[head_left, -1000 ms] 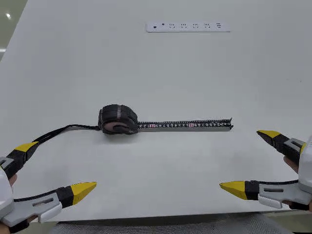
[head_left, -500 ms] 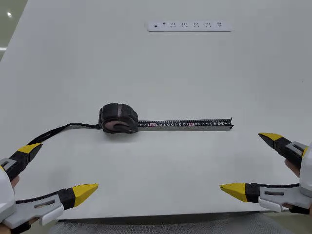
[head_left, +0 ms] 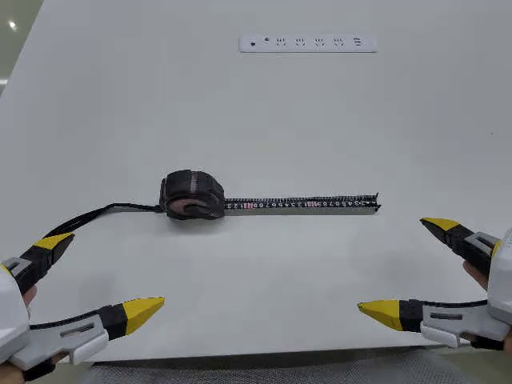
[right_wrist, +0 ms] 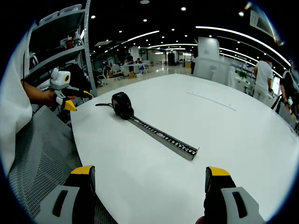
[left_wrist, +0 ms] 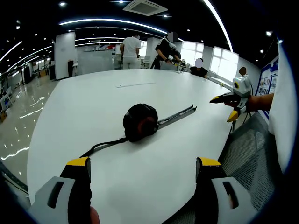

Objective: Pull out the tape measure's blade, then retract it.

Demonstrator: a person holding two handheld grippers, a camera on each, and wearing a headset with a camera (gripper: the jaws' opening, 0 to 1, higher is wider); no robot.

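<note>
The round black tape measure (head_left: 192,195) is lying on a white table (head_left: 240,120). Its dark blade (head_left: 300,205) is showing tiny pale marks.

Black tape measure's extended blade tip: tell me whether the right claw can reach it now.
Probably yes: the right claw stands open, with bare white tabletop between it and the black tape measure's blade tip.
</note>
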